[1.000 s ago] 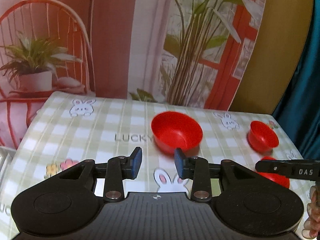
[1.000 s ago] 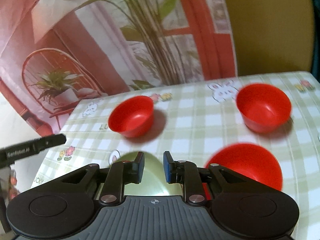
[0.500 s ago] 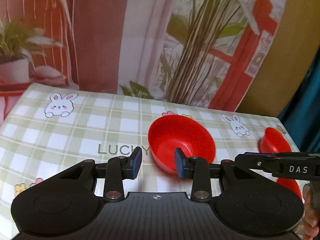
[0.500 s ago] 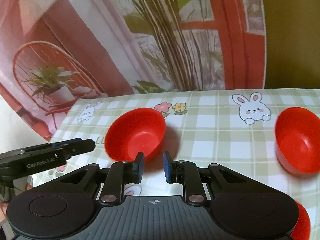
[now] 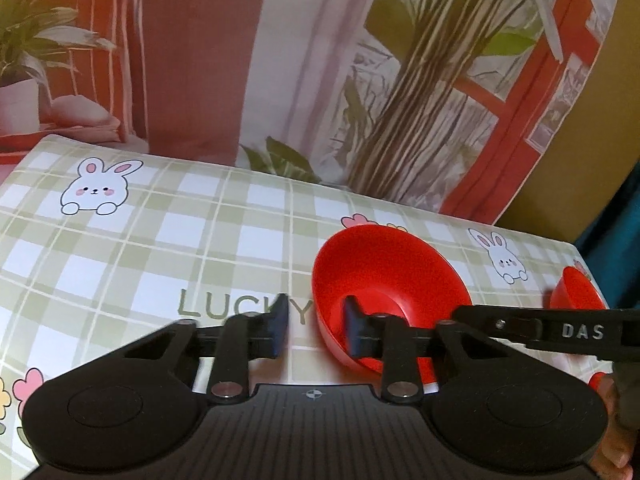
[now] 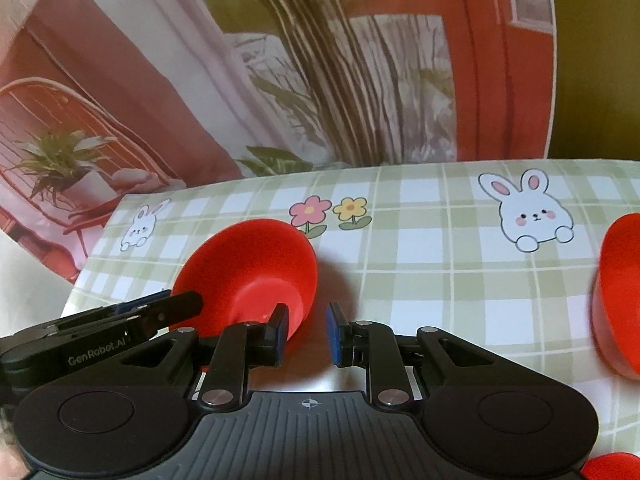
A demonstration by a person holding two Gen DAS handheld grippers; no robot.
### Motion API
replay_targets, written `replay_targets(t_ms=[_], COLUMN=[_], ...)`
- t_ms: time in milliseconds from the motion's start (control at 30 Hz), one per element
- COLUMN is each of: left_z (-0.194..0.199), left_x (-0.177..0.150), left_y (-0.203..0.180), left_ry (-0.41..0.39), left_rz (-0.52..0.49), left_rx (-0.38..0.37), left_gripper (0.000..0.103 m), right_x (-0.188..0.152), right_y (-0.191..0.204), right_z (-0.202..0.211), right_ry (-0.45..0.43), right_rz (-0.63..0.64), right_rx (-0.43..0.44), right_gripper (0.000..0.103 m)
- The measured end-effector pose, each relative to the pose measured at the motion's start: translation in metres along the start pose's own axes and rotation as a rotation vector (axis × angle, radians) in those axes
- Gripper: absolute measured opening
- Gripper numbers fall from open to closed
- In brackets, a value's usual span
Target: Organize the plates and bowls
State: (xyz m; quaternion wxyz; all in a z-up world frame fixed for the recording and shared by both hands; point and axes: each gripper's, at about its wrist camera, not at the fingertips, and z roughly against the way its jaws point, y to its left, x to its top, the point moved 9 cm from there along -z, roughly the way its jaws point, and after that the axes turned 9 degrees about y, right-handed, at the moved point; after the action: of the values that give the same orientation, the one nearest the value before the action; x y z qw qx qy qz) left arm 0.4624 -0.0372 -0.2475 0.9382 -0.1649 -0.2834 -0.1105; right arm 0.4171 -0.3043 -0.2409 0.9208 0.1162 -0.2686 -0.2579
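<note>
A red bowl [image 5: 384, 280] stands upright on the checked tablecloth; it also shows in the right wrist view [image 6: 256, 276]. My left gripper [image 5: 316, 328] is open, its jaws straddling the bowl's left rim, one finger inside and one outside. My right gripper [image 6: 306, 334] is open, its jaws straddling the bowl's right rim. Neither pair of jaws has closed on the rim. A second red bowl [image 6: 620, 296] stands at the right; it also shows in the left wrist view [image 5: 576, 292].
The green-checked tablecloth [image 5: 160, 248] with rabbit prints covers the table. A printed backdrop [image 5: 320, 60] hangs behind its far edge. Another red dish [image 6: 612, 466] peeks out at the bottom right in the right wrist view.
Both grippers have moved forward and down to the middle red bowl, now straddling its rim from opposite sides. The jaws have stayed open.
</note>
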Motion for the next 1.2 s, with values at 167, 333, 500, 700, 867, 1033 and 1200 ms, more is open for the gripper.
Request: replay_targets(t_ms=[167,333,500,700,867,1033,1200], left_z=[0.0,0.008,0.026,0.049,0.068,0.087,0.099], left_x=[-0.001,-0.002,0.001,0.003,0.001,-0.002,-0.013], left_y=[-0.006,-0.009,-0.02,-0.044,-0.066,-0.088,-0.112], left_ry=[-0.005,-0.011,-0.026,-0.051,-0.069,-0.097,-0.107], left_rz=[-0.029,-0.052,-0.079,-0.129,-0.157,-0.17,-0.188], left_rx=[-0.001,0.01,0.007,0.014,0.02,0.012,0.007], left_gripper=[0.013,0.013,0.013,0.013,0.014,0.014,0.014], right_x=[0.001,-0.002,-0.005,-0.009,-0.012,-0.019,-0.033], right_y=[0.003,0.003,0.002,-0.002,-0.008,-0.015,-0.028], right_z=[-0.002,0.008,0.031,0.066,0.1,0.13,0.157], right_ry=[0.001,-0.013,-0.045,-0.098,-0.157,-0.196,-0.23], right_rz=[-0.008,-0.04,-0.067,-0.09,-0.084,-0.056,-0.048], right_rx=[0.021,0.039,0.062,0.069,0.068,0.055,0.044], right_gripper=[0.013,0.012,0.012,0.012,0.012,0.012,0.012])
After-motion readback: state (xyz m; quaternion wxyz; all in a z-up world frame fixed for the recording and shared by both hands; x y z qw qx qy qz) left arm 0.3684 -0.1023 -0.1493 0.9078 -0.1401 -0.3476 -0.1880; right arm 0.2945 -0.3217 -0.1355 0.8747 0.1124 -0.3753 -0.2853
